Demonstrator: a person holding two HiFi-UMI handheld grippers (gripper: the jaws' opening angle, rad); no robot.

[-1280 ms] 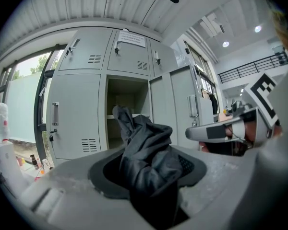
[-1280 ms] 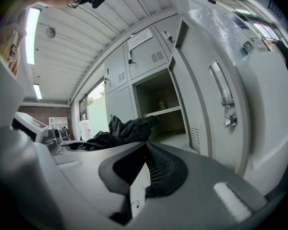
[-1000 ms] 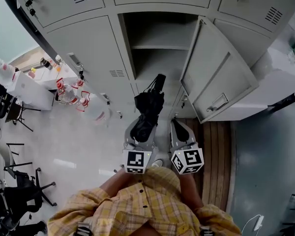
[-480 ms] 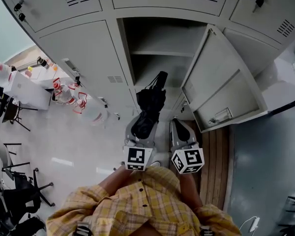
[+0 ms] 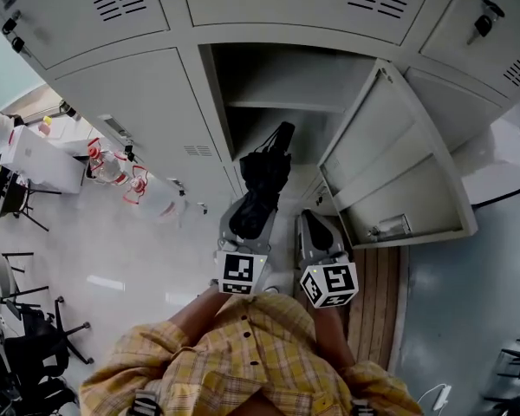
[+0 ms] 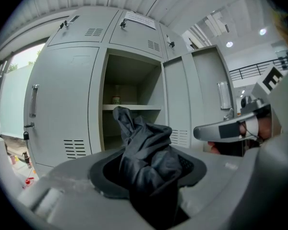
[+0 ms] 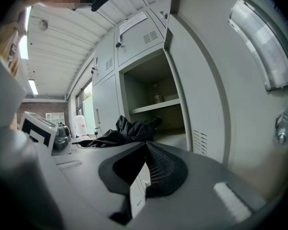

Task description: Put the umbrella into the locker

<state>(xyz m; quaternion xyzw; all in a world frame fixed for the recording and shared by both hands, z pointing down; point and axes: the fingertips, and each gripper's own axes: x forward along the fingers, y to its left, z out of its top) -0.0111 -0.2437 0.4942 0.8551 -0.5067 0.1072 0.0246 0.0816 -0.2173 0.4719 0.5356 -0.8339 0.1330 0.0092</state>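
Note:
A folded black umbrella (image 5: pixel 260 189) juts from my left gripper (image 5: pixel 250 217), whose jaws are shut on its bunched fabric (image 6: pixel 149 157). Its tip points at the open grey locker (image 5: pixel 277 85), just in front of the lower opening under the inner shelf (image 5: pixel 286 105). The locker door (image 5: pixel 390 163) is swung out to the right. My right gripper (image 5: pixel 318 221) rides beside the left one, close to that door, its pads (image 7: pixel 156 169) meeting at the tips with nothing between them. In the right gripper view the umbrella (image 7: pixel 129 128) shows to its left, before the locker (image 7: pixel 158 90).
A small jar (image 6: pixel 116 100) stands on the locker shelf. Closed locker doors (image 5: pixel 147 102) flank the open one. Water bottles with red caps (image 5: pixel 121 167) stand on the floor at left, with chairs (image 5: pixel 35 336) further left. A wooden strip (image 5: pixel 377 302) runs under the open door.
Both grippers and the umbrella have come closer to the locker; its opening and door loom larger in the head view. The grip on the umbrella is unchanged.

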